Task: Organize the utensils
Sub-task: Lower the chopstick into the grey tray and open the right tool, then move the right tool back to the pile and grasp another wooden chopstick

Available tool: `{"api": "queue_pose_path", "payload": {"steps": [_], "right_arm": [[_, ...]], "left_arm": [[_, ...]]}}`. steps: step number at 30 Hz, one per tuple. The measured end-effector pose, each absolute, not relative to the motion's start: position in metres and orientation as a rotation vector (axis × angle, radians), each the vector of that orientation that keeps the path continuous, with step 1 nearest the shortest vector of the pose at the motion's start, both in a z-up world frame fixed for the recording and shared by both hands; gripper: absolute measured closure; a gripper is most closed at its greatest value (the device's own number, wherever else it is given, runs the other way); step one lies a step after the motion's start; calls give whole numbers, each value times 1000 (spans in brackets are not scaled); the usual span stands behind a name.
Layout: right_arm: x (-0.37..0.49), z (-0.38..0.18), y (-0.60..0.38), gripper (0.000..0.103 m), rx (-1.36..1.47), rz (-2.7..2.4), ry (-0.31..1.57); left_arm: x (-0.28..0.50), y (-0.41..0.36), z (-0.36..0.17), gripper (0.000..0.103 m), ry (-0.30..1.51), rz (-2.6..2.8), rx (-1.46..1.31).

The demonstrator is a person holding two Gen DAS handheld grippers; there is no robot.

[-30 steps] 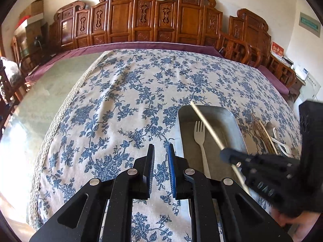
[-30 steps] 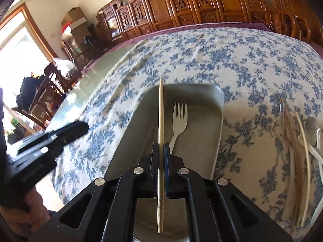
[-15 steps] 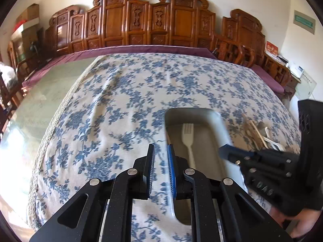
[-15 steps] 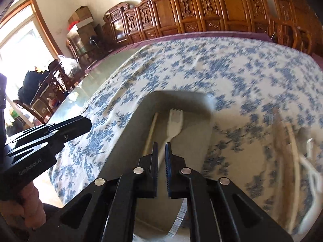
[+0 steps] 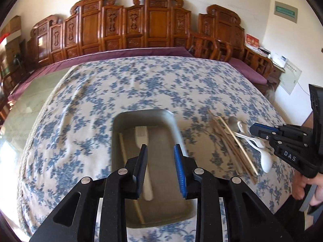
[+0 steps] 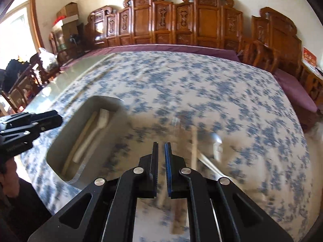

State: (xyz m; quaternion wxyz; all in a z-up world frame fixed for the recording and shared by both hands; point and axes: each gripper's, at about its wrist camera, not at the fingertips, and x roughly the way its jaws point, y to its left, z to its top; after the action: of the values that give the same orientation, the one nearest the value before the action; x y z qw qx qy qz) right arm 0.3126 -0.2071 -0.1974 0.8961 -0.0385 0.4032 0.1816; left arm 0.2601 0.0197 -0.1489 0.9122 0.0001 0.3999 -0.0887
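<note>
**Chopstick now in the tray, both grippers empty**

At the bottom of the left view, the left gripper [image 5: 160, 151] has just been opening; its jaws stand spread with nothing between them, above the grey tray [image 5: 175, 125]. In the tray lie a white fork [image 5: 142, 139] and a chopstick [image 5: 123, 151], which the right gripper [image 6: 160, 149] pinched a second ago; its jaws now stand nearly together, empty. Right of the tray, loose utensils [image 5: 238, 141] lie on the floral tablecloth [image 5: 84, 104]. The cloth's far half is bare. Carved wooden chairs [image 5: 153, 24] line the far wall.
</note>
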Motion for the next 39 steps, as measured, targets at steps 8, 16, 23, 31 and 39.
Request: {"api": "queue_pose_path", "payload": {"steps": [8,16,23,31,39], "right_arm": [[316,-235,-236,94,-111,318,923],[319,-271,-242,91,-112,309,1003],[320,-280,-243,94,-123,305,1051],[302,-255,-257,97,-111,301,1008],[268,-221,-293,97,-105,308,957]], "left_arm": [[254,-18,-161,77,851,-246,41],[247,-46,-171,77,866,-287,71],[244,-60,-179,77,881,-303,80],[240,-73,-190,77,905,-303,70],[229,-100,-189,77,901,-298,111]]}}
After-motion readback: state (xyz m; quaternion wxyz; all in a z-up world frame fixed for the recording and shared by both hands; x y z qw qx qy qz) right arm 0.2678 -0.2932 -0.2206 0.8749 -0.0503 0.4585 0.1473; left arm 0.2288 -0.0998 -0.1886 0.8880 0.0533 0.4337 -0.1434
